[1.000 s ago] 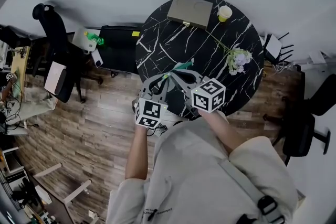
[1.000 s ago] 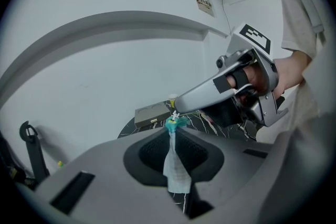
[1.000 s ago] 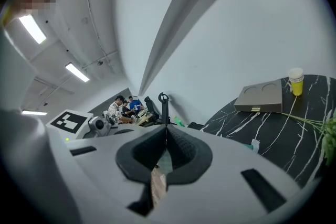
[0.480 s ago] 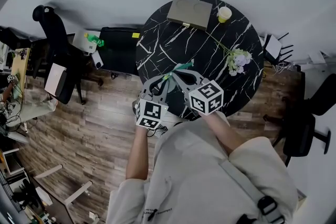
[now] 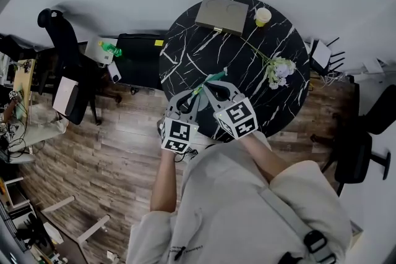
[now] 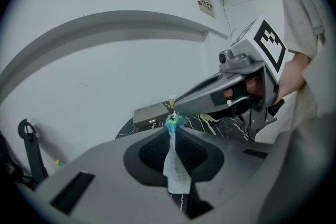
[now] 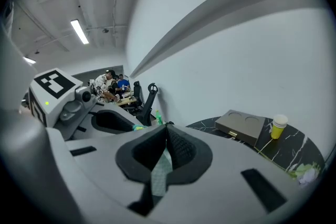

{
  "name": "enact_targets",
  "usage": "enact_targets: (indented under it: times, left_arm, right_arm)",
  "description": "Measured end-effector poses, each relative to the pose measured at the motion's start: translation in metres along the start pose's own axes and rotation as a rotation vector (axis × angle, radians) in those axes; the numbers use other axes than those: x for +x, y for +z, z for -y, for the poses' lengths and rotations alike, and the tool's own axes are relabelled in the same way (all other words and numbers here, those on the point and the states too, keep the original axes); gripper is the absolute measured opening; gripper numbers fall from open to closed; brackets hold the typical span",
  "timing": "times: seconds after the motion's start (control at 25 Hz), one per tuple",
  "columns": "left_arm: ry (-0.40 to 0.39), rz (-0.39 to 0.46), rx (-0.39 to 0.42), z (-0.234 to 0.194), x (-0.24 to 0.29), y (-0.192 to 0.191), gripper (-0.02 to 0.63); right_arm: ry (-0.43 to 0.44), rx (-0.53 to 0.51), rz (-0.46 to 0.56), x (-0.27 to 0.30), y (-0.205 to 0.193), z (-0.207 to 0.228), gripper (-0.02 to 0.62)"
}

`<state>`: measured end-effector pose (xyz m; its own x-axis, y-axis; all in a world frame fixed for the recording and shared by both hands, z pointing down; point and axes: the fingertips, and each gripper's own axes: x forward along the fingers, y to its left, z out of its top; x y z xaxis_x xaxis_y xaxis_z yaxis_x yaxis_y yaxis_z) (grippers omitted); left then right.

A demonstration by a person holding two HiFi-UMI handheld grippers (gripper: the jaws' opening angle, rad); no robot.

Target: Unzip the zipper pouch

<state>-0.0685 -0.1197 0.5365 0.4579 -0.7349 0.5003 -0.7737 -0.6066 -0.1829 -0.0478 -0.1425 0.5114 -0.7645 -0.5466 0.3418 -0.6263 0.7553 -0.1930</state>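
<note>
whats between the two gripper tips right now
The zipper pouch: pale cloth with a teal end, pinched by the left gripper and by the right gripper too. The left gripper view shows it best.

Left claw (image 5: pixel 198 92) and right claw (image 5: pixel 208 85) both clamped, tips close together, angled downward

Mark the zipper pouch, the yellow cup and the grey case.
zipper pouch (image 6: pixel 175 170): left gripper view, its pale fabric body
yellow cup (image 7: pixel 277 130): right gripper view, its side
grey case (image 5: pixel 223 13): head view, its lid
</note>
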Motion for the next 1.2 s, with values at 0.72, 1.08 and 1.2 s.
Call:
enact_targets:
  times: [0.72, 1.08, 1.2]
  left_arm:
    - [-0.020, 0.028, -0.010, 0.009, -0.001, 0.010, 0.048]
    - [-0.024, 0.037, -0.009, 0.011, -0.002, 0.013, 0.048]
    - [-0.024, 0.042, -0.008, 0.012, -0.003, 0.014, 0.048]
  right_arm:
    - [-0.192, -0.437, -0.093, -0.003, -0.007, 0.015, 0.012]
    - [-0.245, -0.479, -0.117, -0.007, -0.010, 0.030, 0.012]
    - [-0.261, -0.459, -0.120, -0.011, -0.011, 0.039, 0.012]
